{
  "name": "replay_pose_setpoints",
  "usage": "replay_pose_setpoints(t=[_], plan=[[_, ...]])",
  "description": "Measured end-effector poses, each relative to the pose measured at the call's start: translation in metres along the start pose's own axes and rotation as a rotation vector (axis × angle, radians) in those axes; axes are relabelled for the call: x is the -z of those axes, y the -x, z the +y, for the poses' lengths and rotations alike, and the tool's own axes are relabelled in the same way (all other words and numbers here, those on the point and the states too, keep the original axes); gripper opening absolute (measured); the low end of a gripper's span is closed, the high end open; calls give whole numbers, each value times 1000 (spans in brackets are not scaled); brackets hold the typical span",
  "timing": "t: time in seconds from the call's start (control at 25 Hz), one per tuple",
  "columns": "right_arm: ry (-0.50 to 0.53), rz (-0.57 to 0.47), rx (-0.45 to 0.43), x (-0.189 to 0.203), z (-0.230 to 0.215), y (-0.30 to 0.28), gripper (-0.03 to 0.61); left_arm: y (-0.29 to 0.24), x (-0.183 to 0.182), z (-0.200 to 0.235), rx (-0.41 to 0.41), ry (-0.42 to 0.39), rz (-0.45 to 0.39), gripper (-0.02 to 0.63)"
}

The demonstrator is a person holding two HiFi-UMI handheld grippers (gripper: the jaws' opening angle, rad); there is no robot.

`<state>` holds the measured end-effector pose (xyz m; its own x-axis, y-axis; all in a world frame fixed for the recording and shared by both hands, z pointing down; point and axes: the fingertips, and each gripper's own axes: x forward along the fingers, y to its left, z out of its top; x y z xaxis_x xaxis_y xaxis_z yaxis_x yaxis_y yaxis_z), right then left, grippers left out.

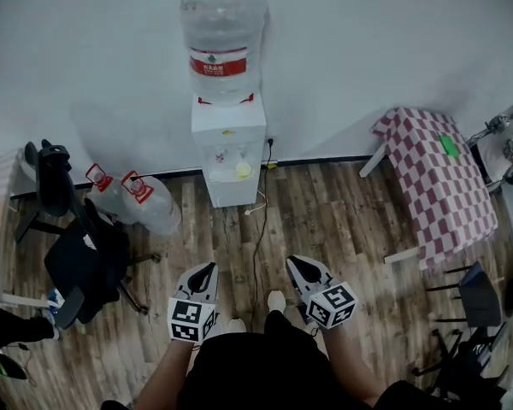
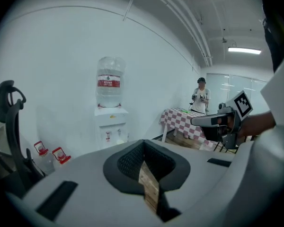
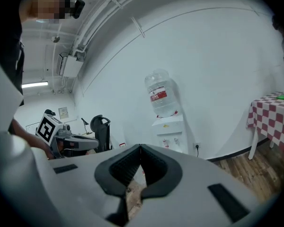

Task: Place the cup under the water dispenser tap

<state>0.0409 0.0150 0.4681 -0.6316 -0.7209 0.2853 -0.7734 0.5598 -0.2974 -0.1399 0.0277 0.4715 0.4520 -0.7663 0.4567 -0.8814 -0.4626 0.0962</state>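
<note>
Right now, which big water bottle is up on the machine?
The red-labelled bottle, sitting on top of the white dispenser. The other two, the red-capped bottles, are down on the floor to the dispenser's left.

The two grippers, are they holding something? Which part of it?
Nothing is held. The left gripper and the right gripper are both shut with nothing between their jaws.

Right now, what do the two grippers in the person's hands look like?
The left gripper and right gripper look alike: pale grey shells, black ribbed pads, a white cube with black square markers on each. No cables show. Clothing is black.
</note>
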Motion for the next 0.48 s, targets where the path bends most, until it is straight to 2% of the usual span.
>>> replay_pose_setpoints(t=[0.28,0.48], plan=[[-21,-14,71,18,44,32,21,30,36,10,64,-30,33,15],[-9,-43,84,13,47,54,21,31,9,-5,70,-74,-36,15]])
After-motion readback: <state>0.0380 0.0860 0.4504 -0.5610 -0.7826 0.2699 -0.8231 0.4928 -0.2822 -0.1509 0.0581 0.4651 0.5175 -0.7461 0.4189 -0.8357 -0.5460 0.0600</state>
